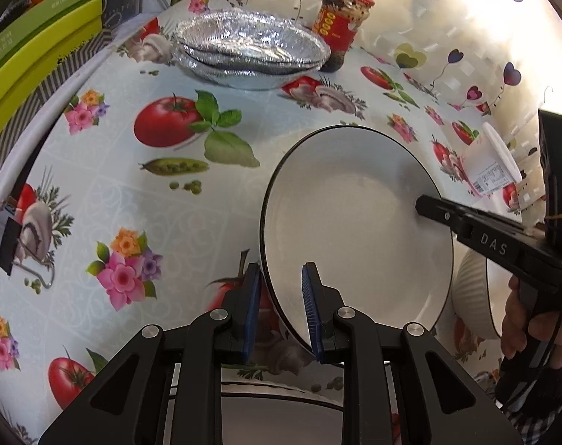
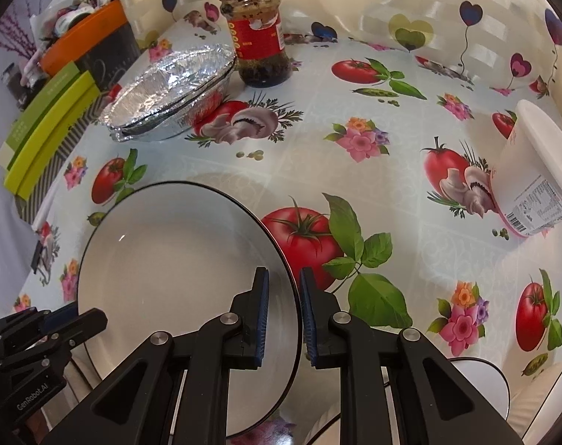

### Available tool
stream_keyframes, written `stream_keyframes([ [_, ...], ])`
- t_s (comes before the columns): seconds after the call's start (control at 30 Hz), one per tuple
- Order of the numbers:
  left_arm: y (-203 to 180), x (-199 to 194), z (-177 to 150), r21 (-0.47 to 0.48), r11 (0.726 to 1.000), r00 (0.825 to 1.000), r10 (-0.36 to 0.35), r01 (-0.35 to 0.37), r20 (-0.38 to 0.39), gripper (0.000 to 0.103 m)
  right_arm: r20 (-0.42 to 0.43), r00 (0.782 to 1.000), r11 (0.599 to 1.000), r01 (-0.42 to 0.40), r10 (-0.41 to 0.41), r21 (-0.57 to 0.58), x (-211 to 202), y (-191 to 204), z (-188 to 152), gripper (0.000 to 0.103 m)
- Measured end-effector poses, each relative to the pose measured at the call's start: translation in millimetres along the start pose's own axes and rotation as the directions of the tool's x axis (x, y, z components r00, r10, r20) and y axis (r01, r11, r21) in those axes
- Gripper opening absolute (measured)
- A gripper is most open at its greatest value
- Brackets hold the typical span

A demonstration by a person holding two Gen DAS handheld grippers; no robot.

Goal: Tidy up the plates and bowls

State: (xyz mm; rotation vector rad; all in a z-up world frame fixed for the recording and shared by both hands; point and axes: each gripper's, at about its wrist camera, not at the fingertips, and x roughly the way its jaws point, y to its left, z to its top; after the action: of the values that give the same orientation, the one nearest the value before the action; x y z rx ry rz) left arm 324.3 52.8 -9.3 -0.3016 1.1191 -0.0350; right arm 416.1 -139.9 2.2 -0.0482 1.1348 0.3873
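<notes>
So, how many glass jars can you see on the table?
1. The glass jar with the red lid stands at the back of the table, beside the stack of foil trays. Others may be outside the views.

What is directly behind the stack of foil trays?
A jar with a red lid and label stands behind the foil trays, near the wall. In the left view the trays cover its lower left side.

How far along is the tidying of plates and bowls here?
Nothing looks sorted yet. In hand: one black-rimmed white plate, its rim between the pads of the left tool and the right tool on opposite sides; I cannot tell whether they pinch it. Left to do: a second plate and a ribbed bowl wait nearby.
</notes>
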Motion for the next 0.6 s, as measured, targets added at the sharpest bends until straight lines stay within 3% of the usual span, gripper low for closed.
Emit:
stream_keyframes([
  [0.6, 2, -24, 5, -0.026, 1.0, 0.999, -0.005, 0.006, 0.054, 0.023, 0.066, 0.997, 0.999, -0.039, 0.037, 0.029, -40, 5, -2, 0.017],
])
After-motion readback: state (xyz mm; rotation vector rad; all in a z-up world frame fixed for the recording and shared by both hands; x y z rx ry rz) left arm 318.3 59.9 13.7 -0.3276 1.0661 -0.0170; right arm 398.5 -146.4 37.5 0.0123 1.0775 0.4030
